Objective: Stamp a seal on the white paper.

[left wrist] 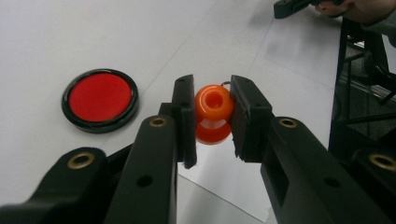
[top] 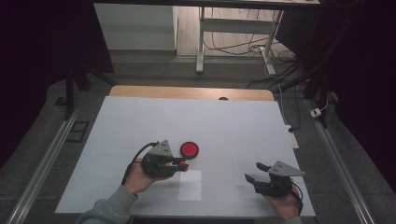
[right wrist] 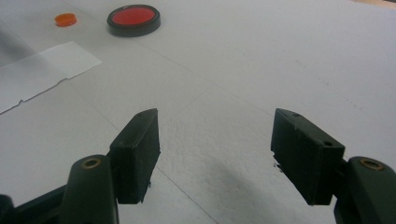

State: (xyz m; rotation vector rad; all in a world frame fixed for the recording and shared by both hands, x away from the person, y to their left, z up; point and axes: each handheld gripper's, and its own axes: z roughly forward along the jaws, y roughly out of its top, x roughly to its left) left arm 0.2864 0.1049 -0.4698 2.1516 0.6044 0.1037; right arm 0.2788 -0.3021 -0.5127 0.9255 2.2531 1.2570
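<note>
While the high view looks down on the white table (top: 140,121), the left gripper (top: 183,164) sits just below the red disc with its black rim (top: 189,149), its jaws drawn in on a small orange piece (top: 185,164) whose shape is hard to make out from up there; a paler rectangular sheet (top: 190,185) lies below the disc, just under that gripper's tips. Well to the right of the disc and lower in the picture, the right gripper (top: 256,171) rests in the person's hand with its jaws spread and nothing between them. From the left gripper view, the grip is plain — both black pads press on an orange bead-like piece (left wrist: 213,113) with a hole in its top, rounded and seemingly in two stacked bulges, held just right of the red disc (left wrist: 100,99), above the table where the pale sheet's edge (left wrist: 224,182) begins. The other gripper (left wrist: 292,7) shows far off at the top edge. Along the right gripper view, the two jaws stand wide apart over bare table (right wrist: 280,56) — the red disc (right wrist: 133,19) lies far ahead, the orange piece (right wrist: 65,19) just left of it, and the pale sheet (right wrist: 42,72) nearer than the disc, to the left.
</note>
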